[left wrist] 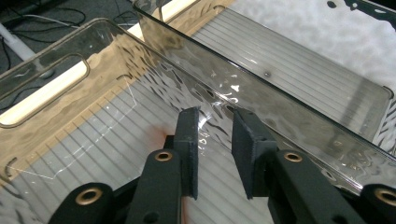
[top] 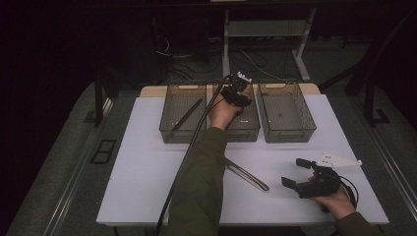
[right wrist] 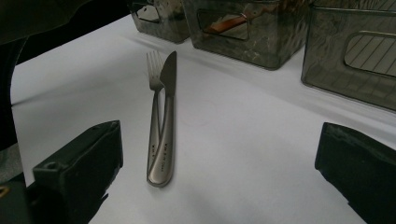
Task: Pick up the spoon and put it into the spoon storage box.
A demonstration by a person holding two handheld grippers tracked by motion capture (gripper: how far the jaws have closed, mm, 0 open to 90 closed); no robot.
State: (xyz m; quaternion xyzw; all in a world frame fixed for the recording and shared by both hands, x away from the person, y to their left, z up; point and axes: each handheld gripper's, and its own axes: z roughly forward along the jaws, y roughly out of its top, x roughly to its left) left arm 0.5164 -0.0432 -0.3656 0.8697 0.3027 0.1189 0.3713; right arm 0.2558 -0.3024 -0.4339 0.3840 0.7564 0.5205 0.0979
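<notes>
The knife (right wrist: 167, 116) and fork (right wrist: 154, 100) lay side by side, touching, on the white table (top: 147, 157) in front of the three smoky plastic bins. They looked stiff, thin and slippery, best pinched across the handles. The right gripper (top: 301, 173) rested near them, jaws spread wide, holding nothing. The left gripper (top: 236, 91) hung over the middle bin (left wrist: 84, 140), jaws narrowly parted and empty.
</notes>
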